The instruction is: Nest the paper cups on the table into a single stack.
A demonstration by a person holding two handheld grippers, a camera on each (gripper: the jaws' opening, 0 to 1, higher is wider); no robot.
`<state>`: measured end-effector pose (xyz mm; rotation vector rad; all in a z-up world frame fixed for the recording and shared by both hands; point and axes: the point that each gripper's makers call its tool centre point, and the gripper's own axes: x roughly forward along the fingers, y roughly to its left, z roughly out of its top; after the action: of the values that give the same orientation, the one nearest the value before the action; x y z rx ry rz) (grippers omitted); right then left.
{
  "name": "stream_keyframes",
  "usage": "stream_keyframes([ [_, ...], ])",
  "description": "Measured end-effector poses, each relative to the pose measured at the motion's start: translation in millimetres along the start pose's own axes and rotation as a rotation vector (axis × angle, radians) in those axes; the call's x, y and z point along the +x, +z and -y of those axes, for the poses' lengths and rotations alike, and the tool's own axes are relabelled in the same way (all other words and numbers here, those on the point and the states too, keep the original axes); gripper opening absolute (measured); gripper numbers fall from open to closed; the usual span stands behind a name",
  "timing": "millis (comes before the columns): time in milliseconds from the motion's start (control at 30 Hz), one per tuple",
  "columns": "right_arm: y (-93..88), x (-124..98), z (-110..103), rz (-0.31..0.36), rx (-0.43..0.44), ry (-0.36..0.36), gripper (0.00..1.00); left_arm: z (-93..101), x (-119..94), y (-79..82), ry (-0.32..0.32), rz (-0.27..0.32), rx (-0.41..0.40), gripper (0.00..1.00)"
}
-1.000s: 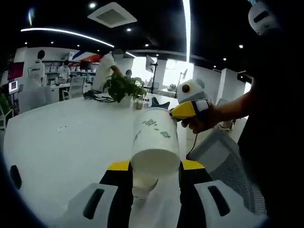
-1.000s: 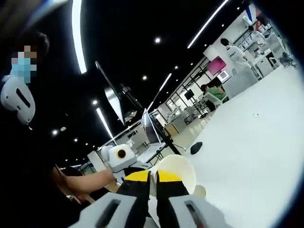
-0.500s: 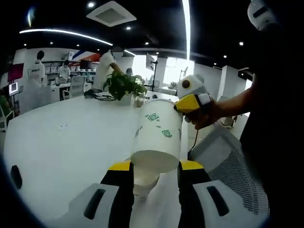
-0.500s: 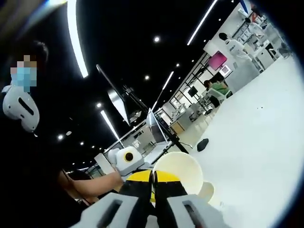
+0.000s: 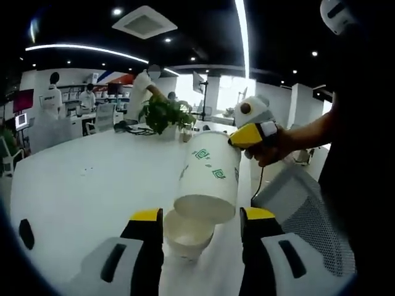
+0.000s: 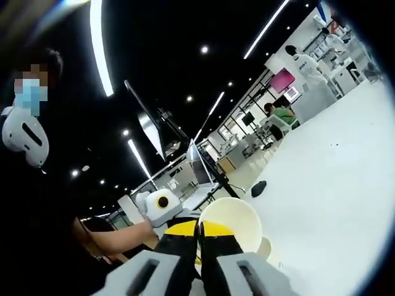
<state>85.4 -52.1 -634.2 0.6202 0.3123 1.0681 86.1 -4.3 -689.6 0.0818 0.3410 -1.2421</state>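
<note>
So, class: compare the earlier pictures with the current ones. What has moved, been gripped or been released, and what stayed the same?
The left gripper has opened wider, its jaws now standing apart from the lower cup. The printed cup has risen slightly and still hangs above the lower one, not nested. The right gripper stays pinched on the printed cup's rim. The white table is unchanged.

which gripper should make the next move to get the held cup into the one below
Right: the right gripper pinches the printed cup by its rim, directly above the lower cup. The left gripper sits open around that one.
</note>
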Motion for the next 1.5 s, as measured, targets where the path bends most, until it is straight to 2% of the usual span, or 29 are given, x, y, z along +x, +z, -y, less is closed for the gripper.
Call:
stream_keyframes([
  [100, -1.3, -1, 0, -0.022, -0.019, -0.009, 0.00, -0.2, -1, 0.1, 0.014, -0.001, 0.009, 0.59],
  [267, -0.9, -2, -1, -0.049, -0.041, -0.011, 0.00, -2.3, -5, 0.1, 0.033, 0.002, 0.009, 0.60],
  [733, 18.8, -3, -2, -0.109, -0.123, -0.013, 0.00, -7.2, -12, -2.0, 0.099, 0.004, -0.001, 0.76],
  [967, 23.5, 0, 0, -0.171, -0.176, -0.014, 0.00, -10.0, -19, -2.1, 0.140, 0.010, -0.013, 0.83],
  [1133, 24.1, 3, 1, -0.255, -0.244, -0.028, 0.00, -11.7, -24, -2.5, 0.167, 0.009, -0.011, 0.86],
  [1367, 23.7, 7, -1, -0.336, -0.316, -0.041, 0.00, -13.3, -29, -5.5, 0.195, 0.007, -0.022, 0.90],
  [1500, 21.8, 9, -5, -0.379, -0.354, -0.045, 0.00, -13.0, -32, -5.0, 0.208, 0.027, -0.049, 0.94],
])
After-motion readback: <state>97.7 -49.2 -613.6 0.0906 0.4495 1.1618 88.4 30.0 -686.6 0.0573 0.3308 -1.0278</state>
